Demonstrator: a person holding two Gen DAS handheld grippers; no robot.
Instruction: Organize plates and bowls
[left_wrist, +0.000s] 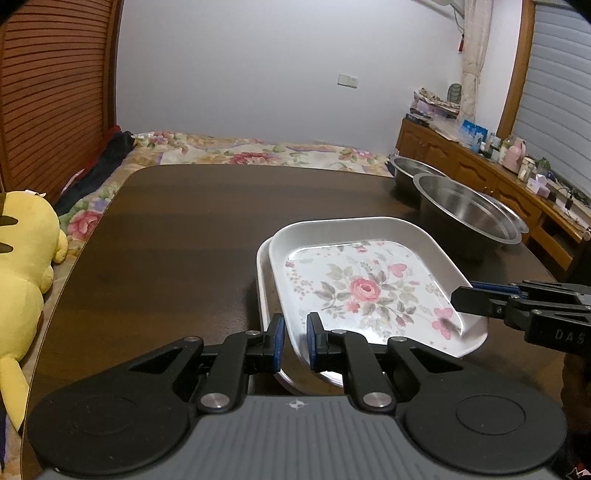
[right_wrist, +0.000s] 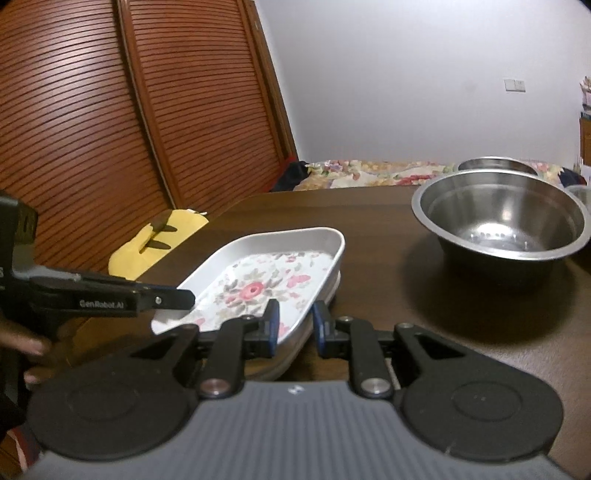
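A white square plate with a rose print lies slightly askew on top of a second white plate on the dark wooden table. My left gripper is closed down on the floral plate's near-left rim, which passes between its blue pads; in the right wrist view it reaches in from the left. My right gripper pinches the opposite rim and enters the left wrist view from the right. Two steel bowls stand beyond the plates, a smaller one behind.
A yellow plush toy lies off the table's left edge on a floral bedspread. A wooden louvred door is at the left. A cluttered sideboard runs along the right. A hand holds the left gripper.
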